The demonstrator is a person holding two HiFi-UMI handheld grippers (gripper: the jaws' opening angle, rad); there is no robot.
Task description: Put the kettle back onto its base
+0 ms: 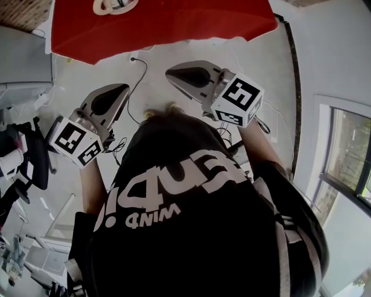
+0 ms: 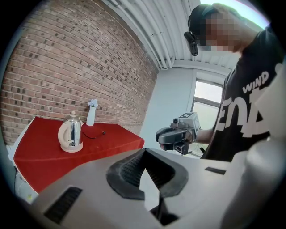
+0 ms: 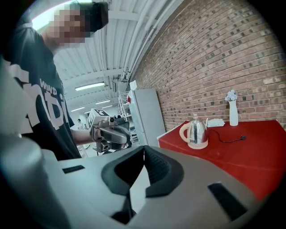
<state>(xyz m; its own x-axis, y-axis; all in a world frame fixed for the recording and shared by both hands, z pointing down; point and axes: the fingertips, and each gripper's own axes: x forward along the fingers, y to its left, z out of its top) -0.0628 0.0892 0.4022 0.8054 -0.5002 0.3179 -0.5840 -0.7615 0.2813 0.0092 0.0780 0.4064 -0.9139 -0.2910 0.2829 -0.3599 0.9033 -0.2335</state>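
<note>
A shiny steel kettle with a cream handle stands upright on a cream round base on the red table; it also shows in the right gripper view as the kettle and, cut off by the top edge, in the head view as the kettle. My left gripper is shut and holds nothing. My right gripper is also shut and empty. Both are well short of the table, over the floor, the left gripper beside the right gripper, both aimed at the table.
A white vase stands behind the kettle by the brick wall. A black cable with a loose plug lies on the red cloth. A tall white cabinet stands left of the table. Cables trail on the floor.
</note>
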